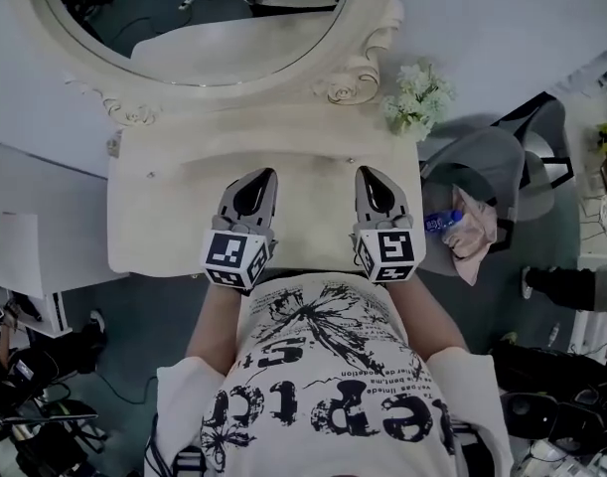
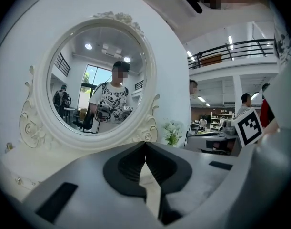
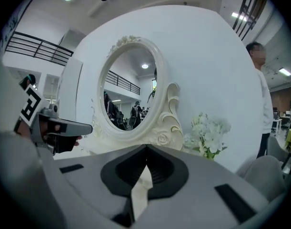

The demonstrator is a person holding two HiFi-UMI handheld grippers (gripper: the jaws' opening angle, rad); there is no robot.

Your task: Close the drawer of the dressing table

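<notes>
Nearest: person's torso in a white, black-printed T-shirt (image 1: 323,386), forearms out front. Just beyond are the grey, black-padded L gripper (image 1: 263,179) and the matching R gripper (image 1: 371,177), side by side but apart. Both hover over the front part of the cream dressing table (image 1: 164,217), tips toward the mirror. Both sets of tongs are pressed together w/ nothing btwn the pads; each gripper's own view shows only a hairline seam.

Drawer: not seen. No box juts past the table's front edge, though torso + grippers cover the middle of that edge. Prob. already pushed in, so the closing step looks done or nearly so. Next move calls for a check of the front: if there's a gap, lower the closed tips to the drawer face and push straight back.

Farther: oval mirror in carved cream frame (image 1: 368,63), and a small bunch of white flowers (image 1: 419,97) at the table's back R corner.
</notes>
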